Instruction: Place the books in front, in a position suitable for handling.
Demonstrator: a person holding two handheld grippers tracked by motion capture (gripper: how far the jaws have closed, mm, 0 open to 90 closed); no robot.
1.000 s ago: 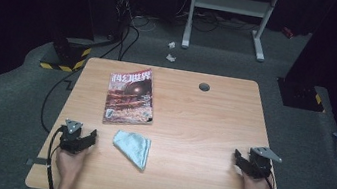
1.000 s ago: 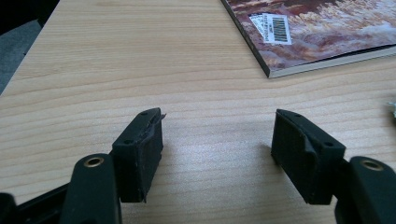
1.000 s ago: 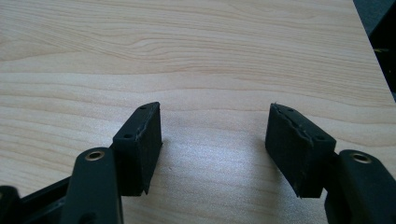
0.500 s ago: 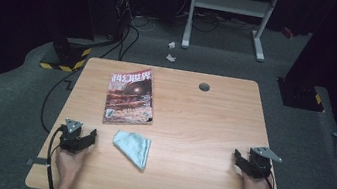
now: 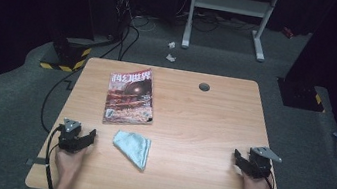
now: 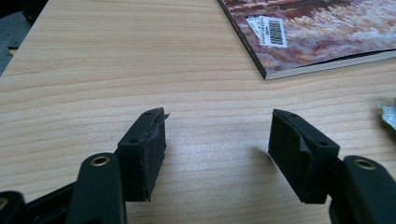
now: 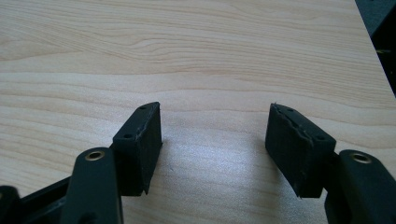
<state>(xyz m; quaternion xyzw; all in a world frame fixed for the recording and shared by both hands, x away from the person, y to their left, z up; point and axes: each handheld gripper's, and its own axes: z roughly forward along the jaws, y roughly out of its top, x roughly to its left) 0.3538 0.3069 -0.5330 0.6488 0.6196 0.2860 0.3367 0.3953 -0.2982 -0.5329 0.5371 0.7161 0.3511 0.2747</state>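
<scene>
Nothing moved; both hands stayed put.
Left gripper [image 5: 80, 138] spread, jaws just narrowed slightly, empty; right gripper [image 5: 247, 163] spread; cloth [image 5: 133, 147] at left gripper's 3 o'clock.

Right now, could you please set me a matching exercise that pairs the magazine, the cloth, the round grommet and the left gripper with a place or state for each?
Column one:
1. magazine
2. cloth
3. round grommet
4. left gripper

Column two:
A. jaws apart, nothing between them, near the table's front left edge
B. small and dark, set in the tabletop near the far edge
C. light blue, folded, lying just in front of the magazine
D. flat, cover up, on the far left part of the table

Pairs: 1-D, 2-C, 3-B, 4-A
</scene>
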